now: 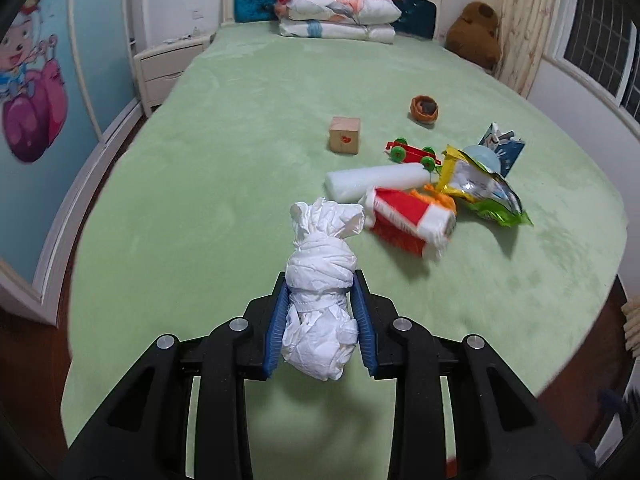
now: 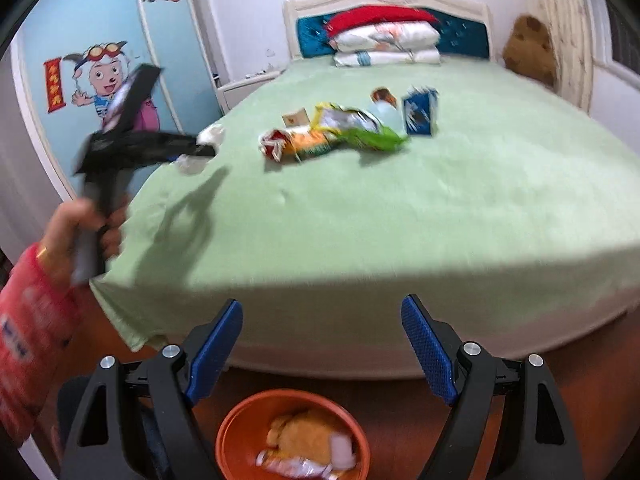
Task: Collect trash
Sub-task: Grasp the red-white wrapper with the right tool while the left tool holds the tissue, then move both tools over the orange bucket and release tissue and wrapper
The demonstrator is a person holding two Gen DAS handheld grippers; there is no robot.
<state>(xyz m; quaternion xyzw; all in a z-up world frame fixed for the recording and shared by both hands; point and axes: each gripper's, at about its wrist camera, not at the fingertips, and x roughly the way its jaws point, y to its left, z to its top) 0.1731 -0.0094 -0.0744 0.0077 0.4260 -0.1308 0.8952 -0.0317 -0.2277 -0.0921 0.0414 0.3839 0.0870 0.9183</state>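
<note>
My left gripper is shut on a crumpled white tissue wad and holds it above the green bed; it also shows blurred in the right wrist view. On the bed lie a red and white wrapper, a yellow-green snack bag, a white foam roll and a blue carton. My right gripper is open and empty, off the bed's foot, above an orange bin that holds wrappers.
A wooden cube, a red toy cart and a small brown pot sit on the bed. Pillows and a brown plush bear are at the headboard. A nightstand stands left.
</note>
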